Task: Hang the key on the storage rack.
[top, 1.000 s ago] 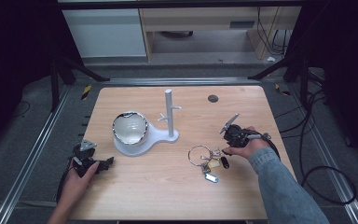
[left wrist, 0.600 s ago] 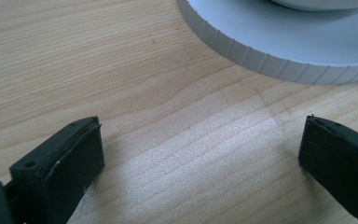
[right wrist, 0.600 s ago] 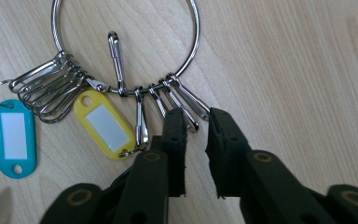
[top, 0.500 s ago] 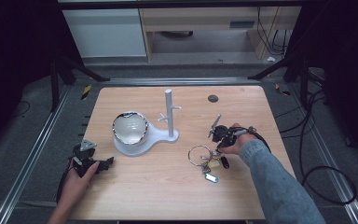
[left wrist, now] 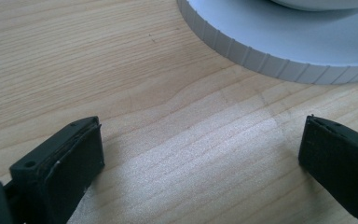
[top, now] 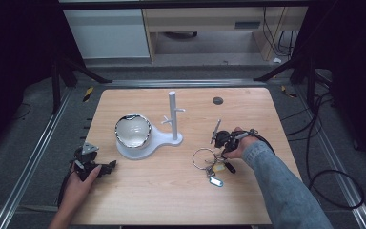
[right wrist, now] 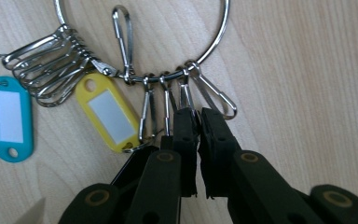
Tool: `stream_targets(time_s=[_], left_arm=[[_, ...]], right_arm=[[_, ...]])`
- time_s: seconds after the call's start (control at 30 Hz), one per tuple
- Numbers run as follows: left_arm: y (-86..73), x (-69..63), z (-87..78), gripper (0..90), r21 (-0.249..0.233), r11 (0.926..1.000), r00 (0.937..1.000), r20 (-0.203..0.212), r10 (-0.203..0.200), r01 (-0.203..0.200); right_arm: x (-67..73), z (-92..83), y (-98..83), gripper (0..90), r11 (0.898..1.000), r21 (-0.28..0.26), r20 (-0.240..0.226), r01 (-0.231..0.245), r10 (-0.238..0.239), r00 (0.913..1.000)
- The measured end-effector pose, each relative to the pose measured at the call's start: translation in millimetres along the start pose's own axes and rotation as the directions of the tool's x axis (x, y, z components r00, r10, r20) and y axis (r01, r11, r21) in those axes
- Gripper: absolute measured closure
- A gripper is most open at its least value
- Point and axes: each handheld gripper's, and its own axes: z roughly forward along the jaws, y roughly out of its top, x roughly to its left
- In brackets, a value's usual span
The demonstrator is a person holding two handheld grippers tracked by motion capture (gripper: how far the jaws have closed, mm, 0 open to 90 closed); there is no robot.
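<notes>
The right claw [right wrist: 198, 116] has its jaws pressed nearly together at the tips, right at the small snap clips hanging from the big key ring [right wrist: 216, 42]; whether a clip is actually pinched between them I cannot tell. In the right gripper view the ring lies flat on the wood, with a yellow tag [right wrist: 107, 114] and a teal tag [right wrist: 7, 119] fanned out to one side among a bunch of metal clips. In the high view the right claw [top: 224, 153] sits towards the worktop's right edge, roughly midway between near and far edges. The right hand [top: 240, 143] wraps the gripper body, and its denim-sleeved forearm [top: 286, 191] comes in slanting from the near right corner. The key ring [top: 204, 158] lies just beside the hand, its tags trailing towards the near edge.

The left claw [left wrist: 200, 154] is spread wide, jaws well apart over bare wood, holding nothing; the ribbed rim of a white base [left wrist: 270, 60] lies ahead of it. In the high view the left claw [top: 109, 167] rests near the left edge of the worktop [top: 162, 200], held by the left hand [top: 83, 176] with a bare forearm coming up from the near edge. Beyond it stands a white stand [top: 173, 117] with a post and short pegs, and a bowl [top: 132, 131] sits on its round base. A small dark disc [top: 218, 100] lies near the far edge.
</notes>
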Motion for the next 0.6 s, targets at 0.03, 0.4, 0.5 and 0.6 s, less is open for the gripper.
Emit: stream_targets(time_s=[0.03, 0.4, 0.5, 0.6], left_arm=[[0.0, -0.1, 0.1, 0.0, -0.001, 1.0000, 1.0000, 0.000, -0.002, 0.002], [0.0, -0.1, 0.1, 0.0, -0.001, 1.0000, 1.0000, 0.000, -0.001, 0.001], [0.0, 0.0, 0.0, 0.0, 0.000, 1.0000, 1.0000, 0.000, 0.000, 0.000], [0.0, -0.1, 0.1, 0.0, -0.001, 1.0000, 1.0000, 0.000, -0.001, 0.001]], right_arm=[[0.6, -0.5, 0.5, 85.5, 1.000, 0.003, 0.001, 0.004, -0.004, 1.0000], [0.4, 5.3, 11.0, 84.2, 1.000, 0.012, -0.008, 0.020, -0.020, 0.9998], [0.7, 7.1, 14.8, 84.4, 0.999, 0.016, -0.010, 0.030, -0.030, 0.9995], [1.7, 7.5, 17.4, 84.4, 0.999, 0.021, -0.007, 0.033, -0.033, 0.9994]])
